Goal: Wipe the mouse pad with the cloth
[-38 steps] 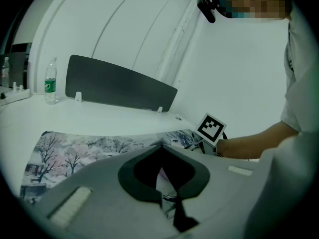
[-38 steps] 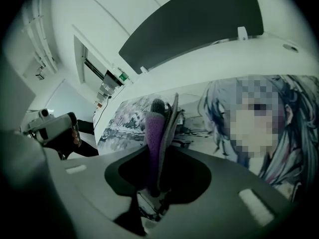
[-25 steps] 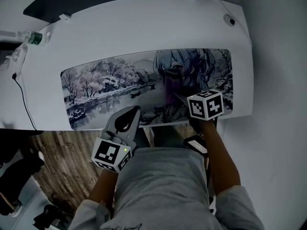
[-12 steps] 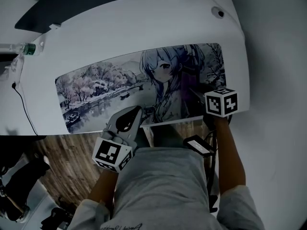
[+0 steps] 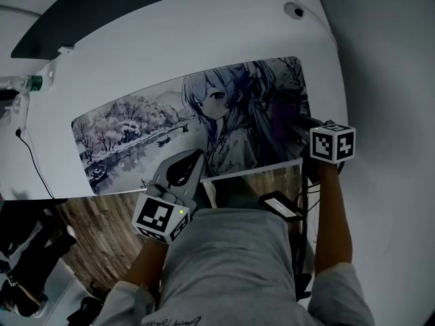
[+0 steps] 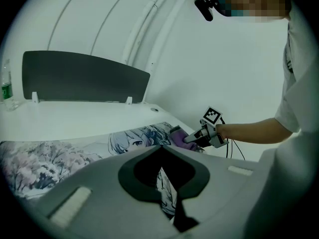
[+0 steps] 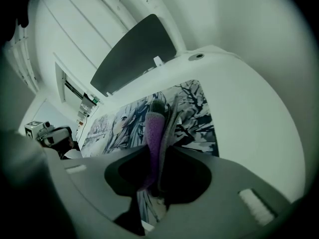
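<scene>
Head view shows the mouse pad (image 5: pixel 136 124), a long mat printed with blossom trees, a river and an anime girl, lying flat across the middle of the white table (image 5: pixel 170 39). The cloth (image 5: pixel 299 123) sits at the pad's right end, on the dark branch print near the right edge. It is hard to make out from above. In the right gripper view it reads as a purple fold (image 7: pixel 153 133) running up the centre of the frame, with its far end lying on the pad.

The right gripper (image 5: pixel 307 129), at the right of the frame, has its 2 jaws pinched on that cloth, and its marker cube hangs just past the table's edge. The left gripper view catches the same cloth (image 6: pixel 178 136) at centre right, pressed to the pad under the right gripper's tips.

The left gripper (image 5: pixel 190 160) is at lower centre, its tip over the pad's near edge, below the girl's figure. Its jaws are pressed together with nothing between them, as its own view shows.

Outward from there, a bottle (image 5: pixel 30 83) lies at the table's upper left corner, and a black cable (image 5: pixel 30 155) trails down the left side. A dark panel (image 5: pixel 102 12) backs the table along the top of the frame. Wood floor (image 5: pixel 102 229) shows at lower left.
</scene>
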Action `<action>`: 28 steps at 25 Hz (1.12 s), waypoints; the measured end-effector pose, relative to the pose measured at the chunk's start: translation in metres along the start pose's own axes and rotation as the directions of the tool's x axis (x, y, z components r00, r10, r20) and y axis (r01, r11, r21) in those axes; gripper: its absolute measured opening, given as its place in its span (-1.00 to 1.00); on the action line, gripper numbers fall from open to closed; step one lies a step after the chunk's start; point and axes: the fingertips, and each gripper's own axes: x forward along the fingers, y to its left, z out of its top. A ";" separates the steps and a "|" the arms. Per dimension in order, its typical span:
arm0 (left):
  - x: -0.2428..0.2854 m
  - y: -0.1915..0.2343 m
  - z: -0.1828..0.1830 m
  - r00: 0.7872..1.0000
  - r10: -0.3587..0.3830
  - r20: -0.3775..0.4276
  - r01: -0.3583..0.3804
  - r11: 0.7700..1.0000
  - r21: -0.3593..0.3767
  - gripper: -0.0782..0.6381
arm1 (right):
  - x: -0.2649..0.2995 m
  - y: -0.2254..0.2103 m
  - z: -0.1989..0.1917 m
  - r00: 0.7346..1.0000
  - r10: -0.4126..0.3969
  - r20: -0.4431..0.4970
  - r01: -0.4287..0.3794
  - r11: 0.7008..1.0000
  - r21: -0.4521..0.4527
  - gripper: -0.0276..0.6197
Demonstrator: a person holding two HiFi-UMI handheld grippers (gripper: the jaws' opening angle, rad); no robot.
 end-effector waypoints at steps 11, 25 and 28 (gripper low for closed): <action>0.015 -0.013 0.007 1.000 -0.015 -0.015 0.015 1.000 0.011 -0.73 | -0.035 -0.051 0.003 0.997 -0.063 0.050 0.060 0.996 0.068 -0.59; -0.014 -0.008 0.004 1.000 0.018 0.003 -0.018 1.000 0.016 -0.73 | -0.036 -0.044 0.006 0.990 -0.121 0.076 0.117 0.992 0.052 -0.60; -0.027 -0.001 -0.004 1.000 0.025 0.015 -0.025 1.000 0.011 -0.73 | -0.033 -0.033 0.005 0.987 -0.136 0.082 0.133 0.990 0.043 -0.60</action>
